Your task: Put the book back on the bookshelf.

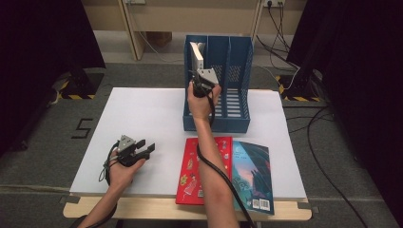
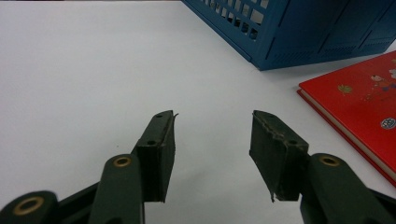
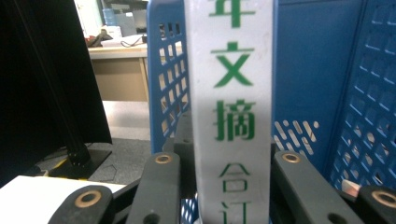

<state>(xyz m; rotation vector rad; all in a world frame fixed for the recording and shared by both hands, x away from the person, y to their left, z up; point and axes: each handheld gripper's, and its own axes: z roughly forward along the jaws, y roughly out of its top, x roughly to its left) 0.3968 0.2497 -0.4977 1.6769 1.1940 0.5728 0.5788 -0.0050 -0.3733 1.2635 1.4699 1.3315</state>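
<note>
Blue plastic file rack (image 1: 237, 61): stands upright at the far middle of the white table top (image 1: 142, 114), three open-fronted compartments side by side, perforated walls.
White book: a tall white-spined book with green printed characters (image 3: 233, 93) stands upright in the rack's left compartment (image 1: 196, 57), spine facing the person.
Right gripper (image 1: 202, 78): raised at the rack's left compartment; in the right gripper view its two black jaws stand one on each side of the spine, close against it, grasping the white book low down.
Right arm: forearm reaches forward over the red book, cable trailing along it.
Left gripper (image 2: 212, 140): rests low over the bare table near the front left (image 1: 138, 149), jaws released and wide apart, nothing between them.
Red hardcover book (image 1: 190, 175): lies flat at the front edge of the table, just before the rack; its corner shows in the left gripper view (image 2: 359, 102).
Teal illustrated paperback (image 1: 254, 175): lies flat, touching the red book's right edge, its near corner overhanging the white top.
Rack and flat books: near each other, not touching.
</note>
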